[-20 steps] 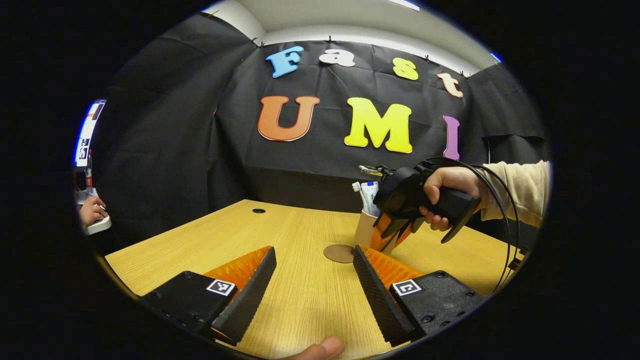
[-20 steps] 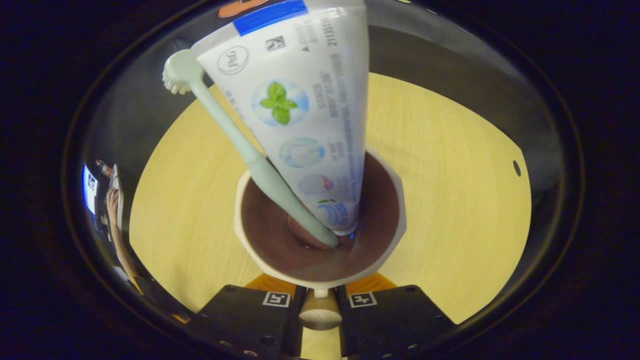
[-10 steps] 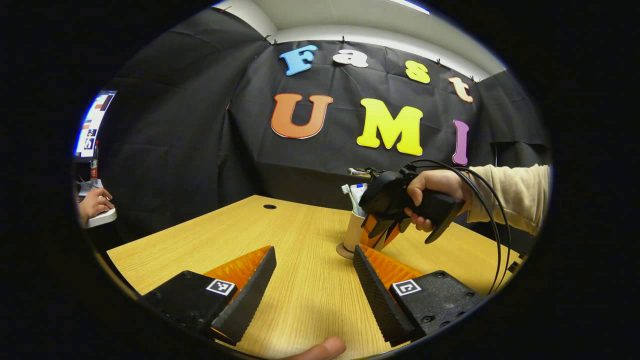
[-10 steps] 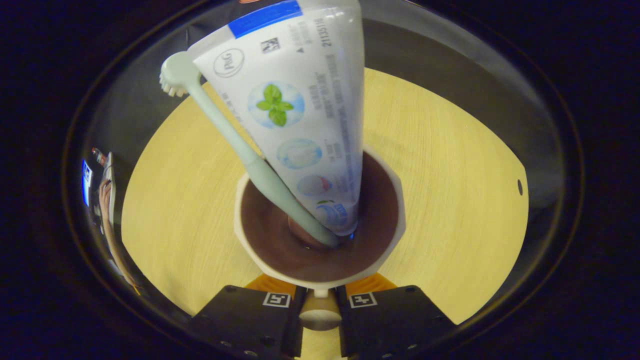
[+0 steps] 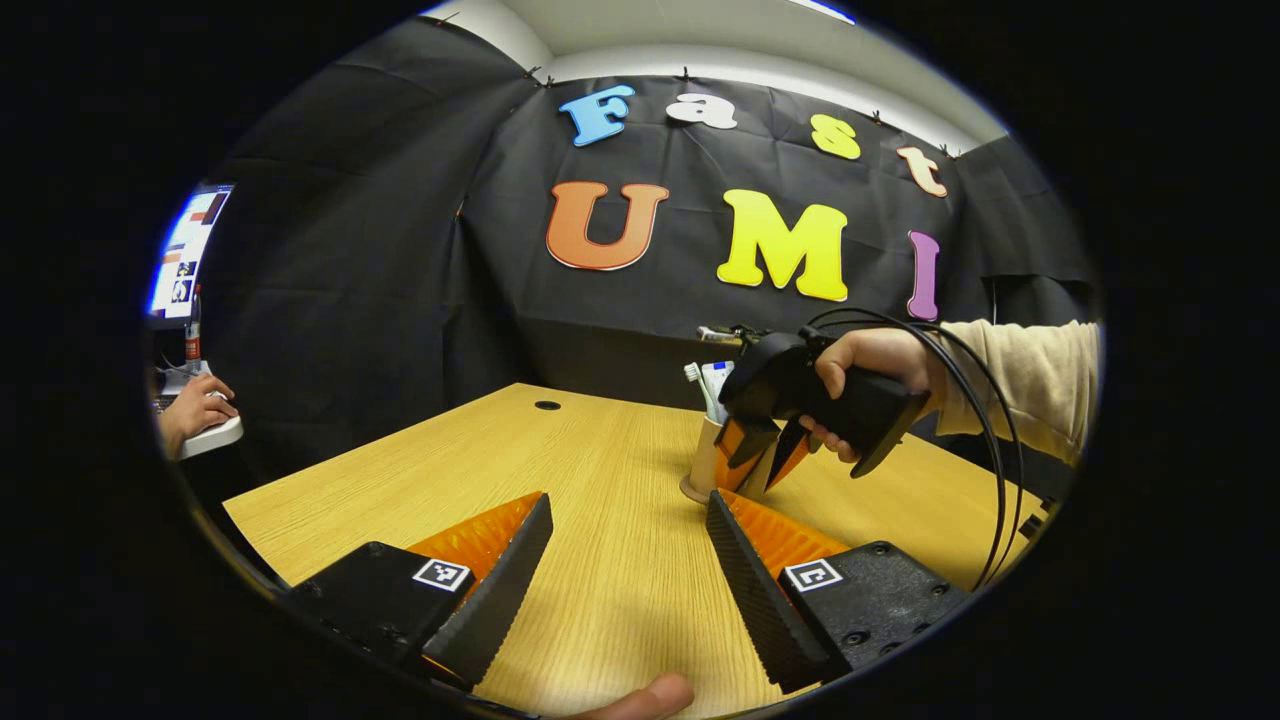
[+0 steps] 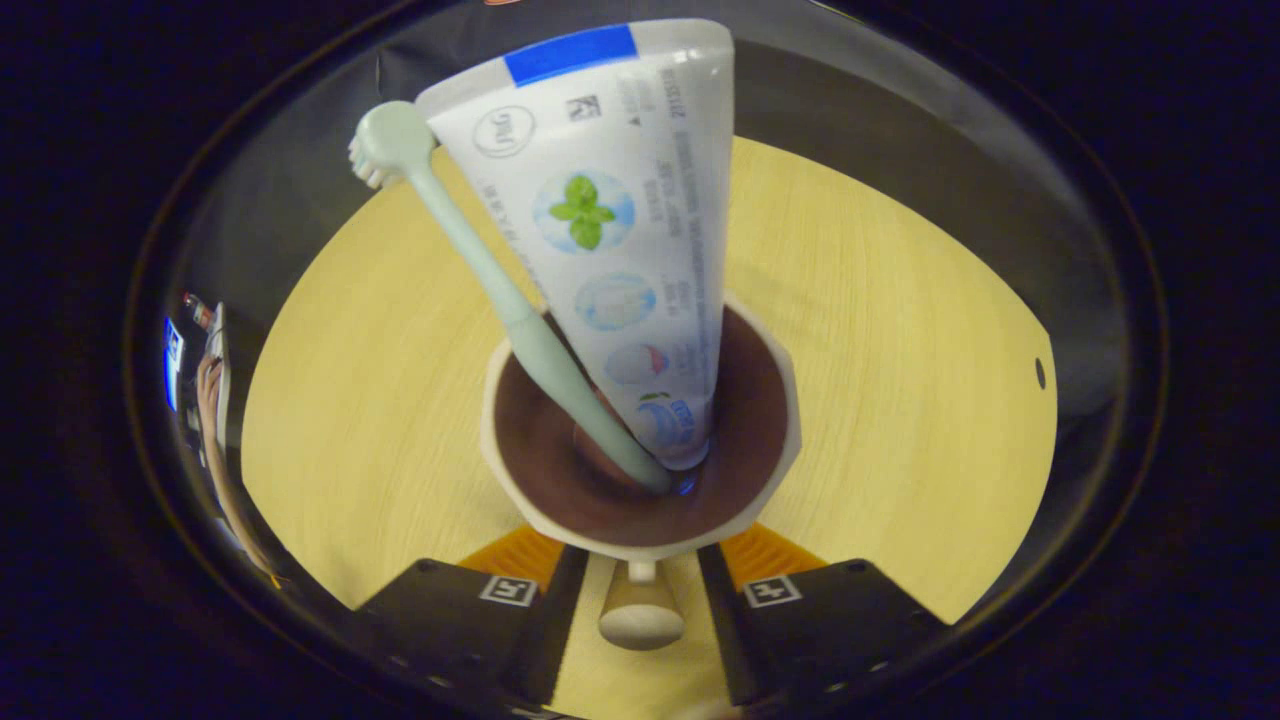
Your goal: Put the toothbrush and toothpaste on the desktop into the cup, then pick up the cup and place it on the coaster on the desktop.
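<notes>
**Cup set down on the coaster, right fingers parting**

Since a second ago the cup has travelled leftward across the desk and now stands on the coaster, whose brown edge peeks out at its foot in the left gripper view. Half a second back the right gripper's black fingers were clamped against the cup's handle; now they stand apart with a gap on either side of the handle, so they no longer press on it. From the left gripper view the same right gripper hangs just beside the cup, its orange-backed fingers spread, held by a hand in a cream sleeve with black cables looping off it.

Looking down into the cup's dark interior in the right gripper view, the pale green toothbrush and the white toothpaste tube lean together, their lower ends at the bottom, bristles and crimped end sticking well above the rim.

Nearer me, the left gripper hovers low over the desk, its fingers wide apart and holding nothing.

Around all this, the desk is pale yellow wood grain with a small round cable hole near its far edge. Black cloth drapes the walls. Off to the left, another person's hand rests by a lit screen.
</notes>
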`<control>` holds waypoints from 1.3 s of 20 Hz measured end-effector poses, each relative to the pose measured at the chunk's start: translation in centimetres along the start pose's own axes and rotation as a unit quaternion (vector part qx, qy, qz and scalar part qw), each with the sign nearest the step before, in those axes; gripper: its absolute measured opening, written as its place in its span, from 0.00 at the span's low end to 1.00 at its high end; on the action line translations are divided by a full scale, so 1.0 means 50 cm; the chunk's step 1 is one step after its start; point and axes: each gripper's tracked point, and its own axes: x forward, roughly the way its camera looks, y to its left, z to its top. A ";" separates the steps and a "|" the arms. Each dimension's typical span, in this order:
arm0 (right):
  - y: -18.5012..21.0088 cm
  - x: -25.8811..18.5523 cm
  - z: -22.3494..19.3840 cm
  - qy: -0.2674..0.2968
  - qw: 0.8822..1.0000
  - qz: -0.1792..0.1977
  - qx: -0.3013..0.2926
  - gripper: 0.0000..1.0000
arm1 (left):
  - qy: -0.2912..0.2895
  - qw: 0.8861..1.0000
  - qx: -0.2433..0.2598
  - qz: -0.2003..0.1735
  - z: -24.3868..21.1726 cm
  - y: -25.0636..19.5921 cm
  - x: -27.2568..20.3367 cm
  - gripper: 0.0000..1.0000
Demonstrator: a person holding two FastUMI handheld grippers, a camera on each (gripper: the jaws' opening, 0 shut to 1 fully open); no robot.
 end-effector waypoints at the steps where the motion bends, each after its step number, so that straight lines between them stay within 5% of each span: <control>1: 0.004 -0.008 -0.007 -0.005 1.000 0.003 0.006 0.83 | 0.002 1.000 0.004 0.000 -0.001 -0.003 -0.002 0.98; 3: 0.000 -0.012 -0.024 -0.017 1.000 0.007 0.015 0.86 | 0.006 1.000 0.003 -0.005 -0.002 -0.009 -0.006 0.98; 5: -0.005 -0.033 -0.046 -0.038 0.999 -0.003 0.016 1.00 | 0.006 1.000 0.005 -0.009 0.001 -0.013 -0.013 0.98; 10: -0.025 -0.147 -0.097 -0.141 0.990 -0.002 0.026 0.98 | -0.004 1.000 0.006 -0.003 0.023 -0.001 -0.029 0.98; 13: -0.065 -0.230 -0.138 -0.229 0.972 -0.043 0.035 0.97 | -0.012 1.000 0.011 -0.013 0.043 -0.012 -0.038 0.98; 19: -0.132 -0.405 -0.304 -0.357 0.929 -0.059 0.082 0.98 | -0.038 0.998 0.023 -0.034 0.106 -0.062 -0.084 0.98; 26: -0.176 -0.497 -0.475 -0.461 0.875 -0.099 0.111 0.98 | -0.037 0.996 0.018 -0.081 0.119 -0.179 -0.145 0.98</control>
